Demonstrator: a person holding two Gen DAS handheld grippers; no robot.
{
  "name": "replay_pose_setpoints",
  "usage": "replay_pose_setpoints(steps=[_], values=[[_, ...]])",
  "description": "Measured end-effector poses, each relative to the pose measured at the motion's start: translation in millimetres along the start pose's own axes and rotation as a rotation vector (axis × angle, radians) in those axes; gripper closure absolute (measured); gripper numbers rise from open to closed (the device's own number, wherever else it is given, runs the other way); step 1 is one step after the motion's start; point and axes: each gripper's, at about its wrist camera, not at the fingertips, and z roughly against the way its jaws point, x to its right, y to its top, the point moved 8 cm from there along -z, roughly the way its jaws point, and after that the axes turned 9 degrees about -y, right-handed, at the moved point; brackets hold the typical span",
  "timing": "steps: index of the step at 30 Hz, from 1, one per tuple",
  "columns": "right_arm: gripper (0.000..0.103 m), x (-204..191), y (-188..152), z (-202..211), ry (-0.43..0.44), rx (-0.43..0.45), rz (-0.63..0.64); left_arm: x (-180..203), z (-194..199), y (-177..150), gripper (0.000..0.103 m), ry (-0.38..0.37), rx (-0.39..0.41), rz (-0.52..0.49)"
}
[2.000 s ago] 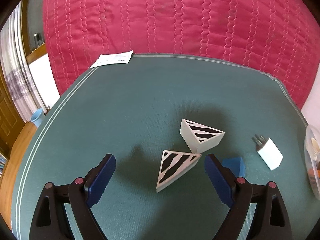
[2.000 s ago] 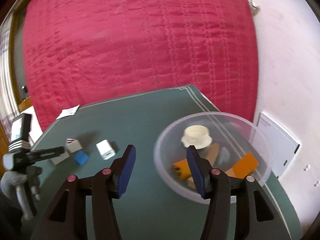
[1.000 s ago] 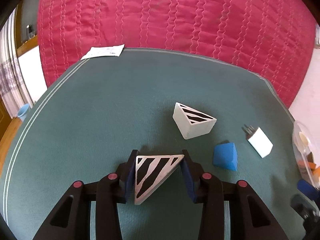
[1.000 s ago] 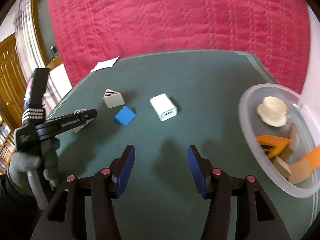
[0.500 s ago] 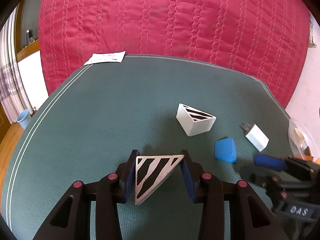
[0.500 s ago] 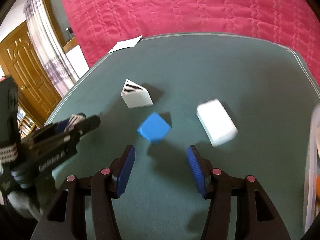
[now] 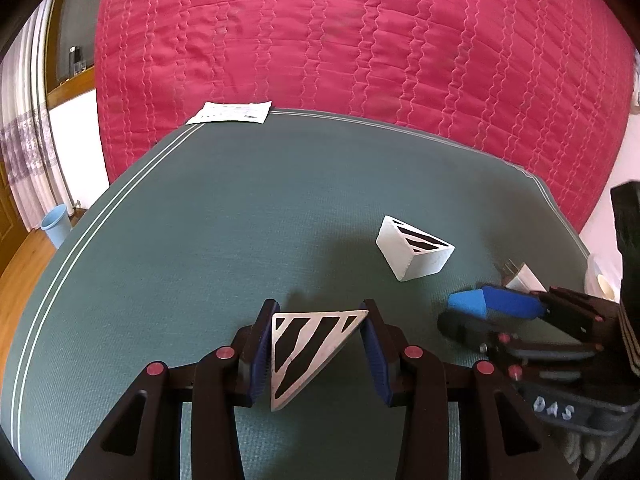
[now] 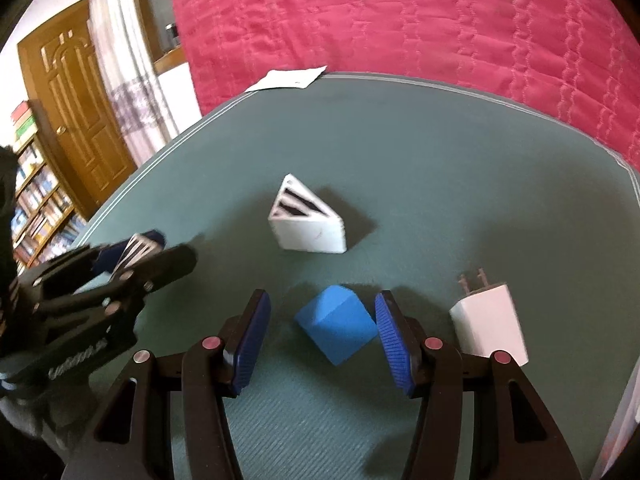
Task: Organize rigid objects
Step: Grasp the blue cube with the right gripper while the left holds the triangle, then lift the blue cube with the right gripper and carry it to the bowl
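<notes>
My left gripper (image 7: 316, 340) is shut on a white triangular block with black stripes (image 7: 304, 348), held just above the green table (image 7: 200, 220); it also shows at the left of the right wrist view (image 8: 138, 248). A second striped triangular block (image 7: 414, 252) lies on the table beyond, seen in the right wrist view (image 8: 306, 224) too. My right gripper (image 8: 320, 336) is open, its jaws on either side of a blue block (image 8: 338, 324) that rests on the table. The right pad (image 8: 390, 336) is close to the block's right side.
A white plug adapter (image 8: 490, 324) lies right of the blue block, and the clear bowl's rim (image 8: 618, 432) shows at the far right. A white paper (image 7: 230, 112) lies at the table's far edge against the red quilt (image 7: 360, 40). A blue bin (image 7: 56, 224) stands on the floor at left.
My right gripper has swung from the bowl to the left and come down around the blue block. My left gripper closed on the striped block and has held it since.
</notes>
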Motion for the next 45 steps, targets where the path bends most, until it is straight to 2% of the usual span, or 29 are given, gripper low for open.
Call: replay_pose_setpoints(steps=[4,6,11,16,18,30,45], values=[[0.047,-14.1,-11.2,7.9,0.063,-0.013,0.04,-2.6,0.5,-1.1,0.059,0.002,-0.002,0.012],[0.047,-18.4,-14.8,10.3,0.064,-0.01,0.046,-4.8,0.5,-0.4,0.059,0.003,-0.002,0.02],[0.049,-19.2,-13.7,6.4,-0.027,0.001,0.044,-5.2,0.6,-0.7,0.059,0.006,-0.001,0.022],[0.066,-15.1,-11.5,4.3,-0.154,0.01,0.042,-5.6,0.7,-1.1,0.059,0.006,-0.001,0.022],[0.072,-14.1,-13.1,5.9,-0.173,0.016,0.041,-5.2,0.4,-1.1,0.059,0.006,-0.001,0.022],[0.072,3.7,-30.5,40.6,-0.129,0.046,-0.095,6.0,1.0,-4.1,0.059,-0.013,-0.001,-0.013],[0.072,36.6,-50.2,85.4,-0.157,0.099,-0.219,16.8,0.5,-6.5,0.06,-0.021,-0.004,-0.047]])
